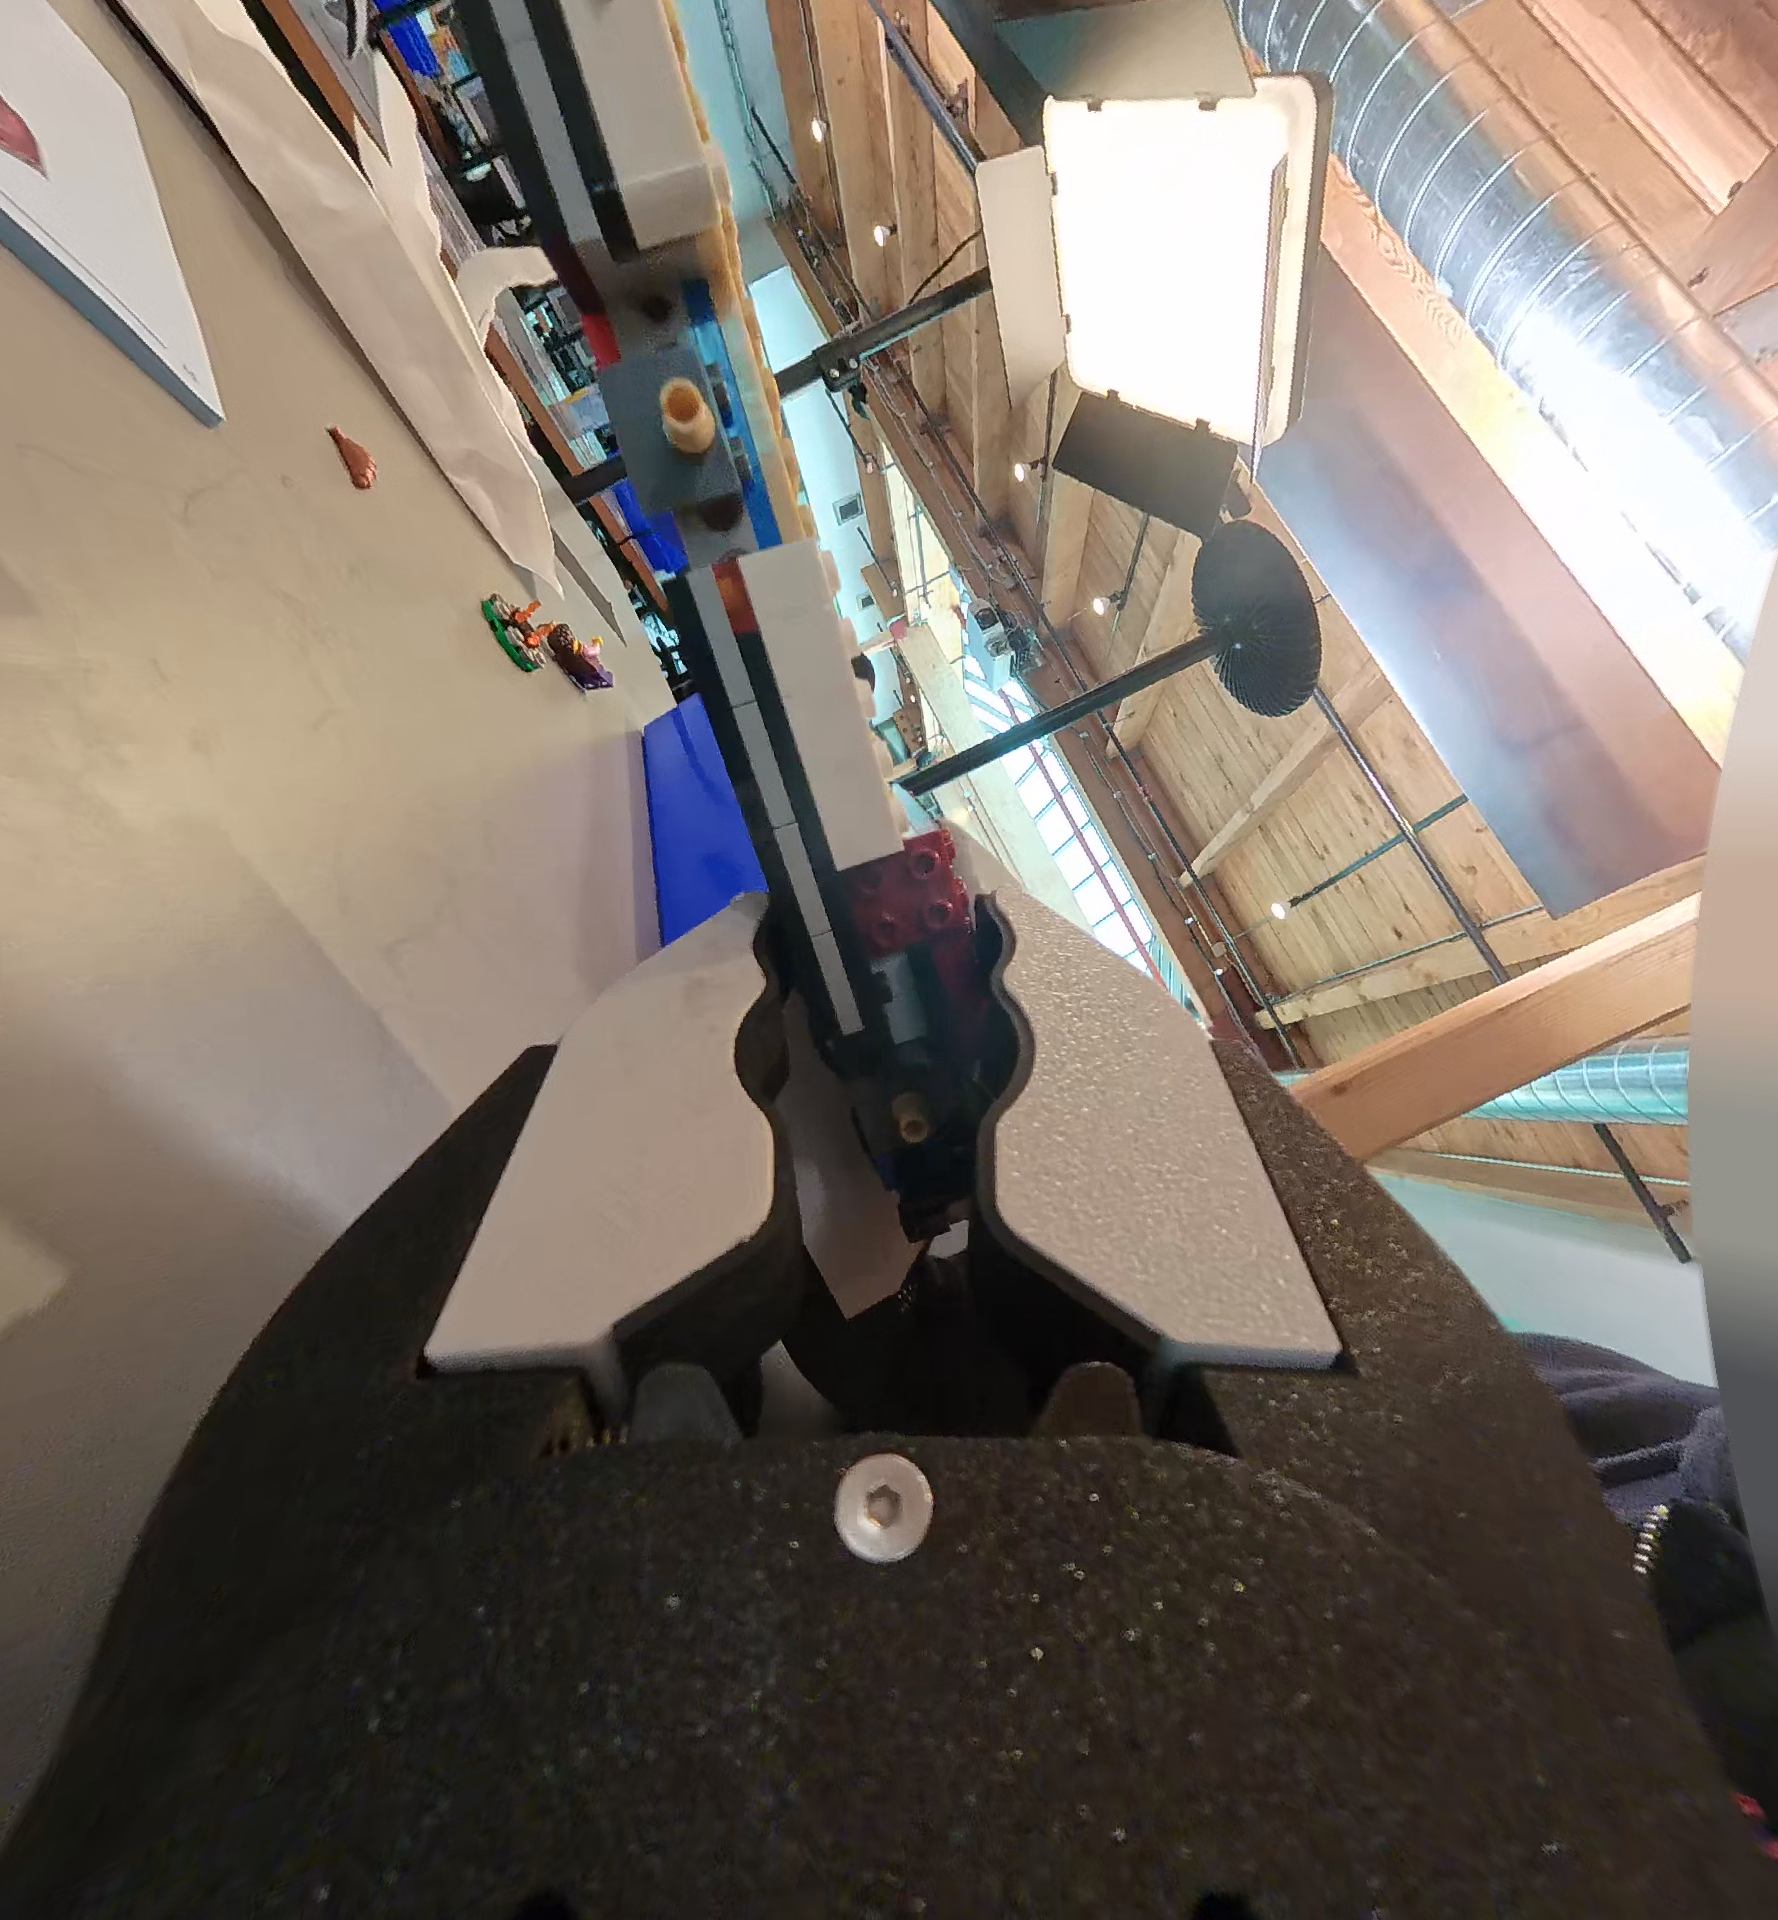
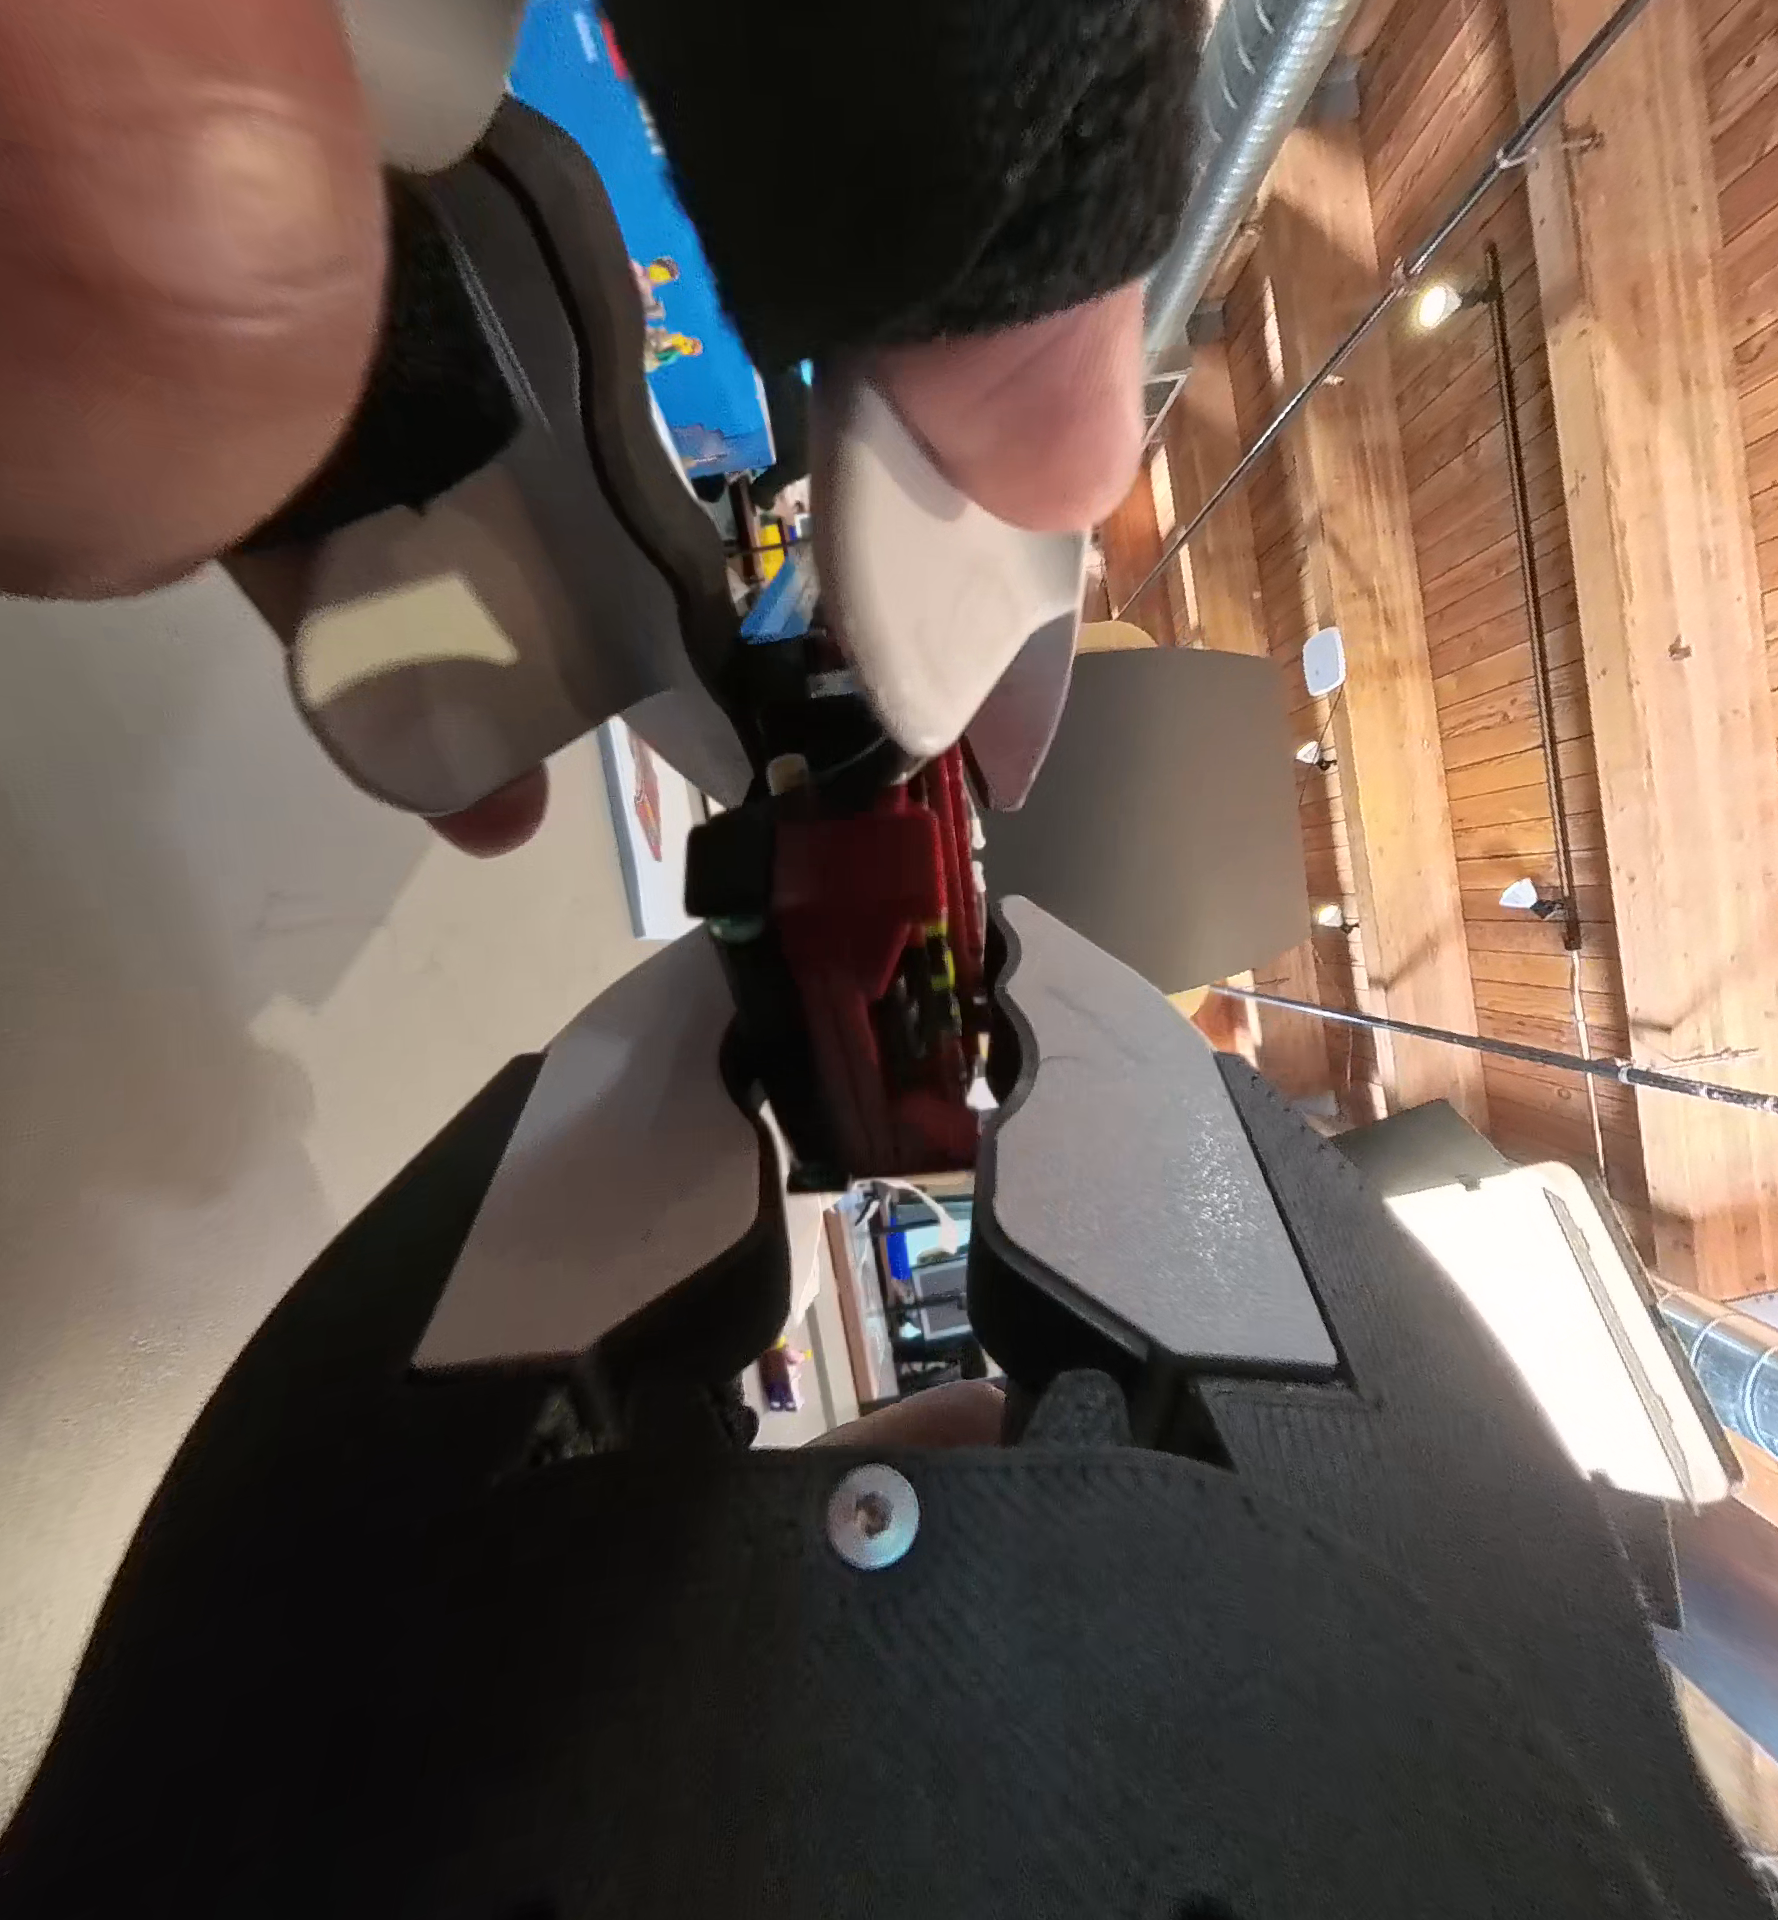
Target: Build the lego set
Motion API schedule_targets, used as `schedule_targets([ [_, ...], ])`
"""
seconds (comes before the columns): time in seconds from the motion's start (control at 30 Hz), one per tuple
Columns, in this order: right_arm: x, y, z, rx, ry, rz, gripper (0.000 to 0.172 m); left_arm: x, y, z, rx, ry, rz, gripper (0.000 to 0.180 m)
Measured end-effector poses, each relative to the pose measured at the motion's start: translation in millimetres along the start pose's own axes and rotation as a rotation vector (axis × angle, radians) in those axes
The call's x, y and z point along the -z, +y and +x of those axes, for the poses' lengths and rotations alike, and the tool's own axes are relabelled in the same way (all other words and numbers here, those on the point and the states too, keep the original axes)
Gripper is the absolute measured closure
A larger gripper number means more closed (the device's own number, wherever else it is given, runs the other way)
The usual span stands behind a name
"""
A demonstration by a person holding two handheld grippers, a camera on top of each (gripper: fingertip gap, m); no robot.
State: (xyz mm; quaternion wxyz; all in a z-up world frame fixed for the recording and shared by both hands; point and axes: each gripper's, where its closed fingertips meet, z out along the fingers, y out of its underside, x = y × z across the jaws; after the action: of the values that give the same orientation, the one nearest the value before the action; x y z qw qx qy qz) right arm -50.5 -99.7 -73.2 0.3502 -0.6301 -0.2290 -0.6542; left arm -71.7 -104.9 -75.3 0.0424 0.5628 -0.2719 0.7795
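Brick model [image 1: 812,727], red, black and white, clamped at opposite ends by left gripper [image 1: 880,997] and right gripper [image 2: 864,1018], raised above table [image 1: 189,831]

Overhead I see wooden plank ceiling [image 1: 1384,727] with beams, a silver ribbed duct [image 1: 1550,249] and small spotlights [image 2: 1432,303]. A lit panel lamp [image 1: 1171,260] hangs on a black stand. Pale beige bench [image 1: 189,779] runs along my left; daylight enters through distant windows [image 1: 1061,821].

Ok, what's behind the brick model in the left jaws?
Past the model: a blue strip, a table with small figures, and a lamp. The model hides whatever lies straight behind it.
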Motion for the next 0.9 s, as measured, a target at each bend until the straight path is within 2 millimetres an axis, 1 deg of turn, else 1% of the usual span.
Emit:
schedule_targets([
  [0.23, -1.7, 0.4, -2.6, 0.016, -0.008, -0.005, 0.132, 0.9, 1.0, -0.3, 0.002, -0.006, 0.001, 0.147],
  [0.53, -1.9, 3.0, -7.1, 0.055, -0.046, -0.002, 0.137, 0.7, 2.7, -6.0, 0.042, -0.033, 0.0, 0.146],
  [0.67, -2.3, 4.0, -9.4, 0.047, -0.066, -0.008, 0.137, 0.5, 2.9, -7.7, 0.049, -0.04, -0.001, 0.146],
  [0.77, -2.8, 4.2, -7.5, 0.018, -0.044, -0.009, 0.136, -0.2, 1.1, -6.6, 0.033, -0.035, 0.008, 0.146],
  [0.9, 1.2, 4.6, -5.8, 0.003, -0.046, -0.008, 0.135, 0.8, -3.2, -7.3, 0.053, -0.025, 0.035, 0.146],
])
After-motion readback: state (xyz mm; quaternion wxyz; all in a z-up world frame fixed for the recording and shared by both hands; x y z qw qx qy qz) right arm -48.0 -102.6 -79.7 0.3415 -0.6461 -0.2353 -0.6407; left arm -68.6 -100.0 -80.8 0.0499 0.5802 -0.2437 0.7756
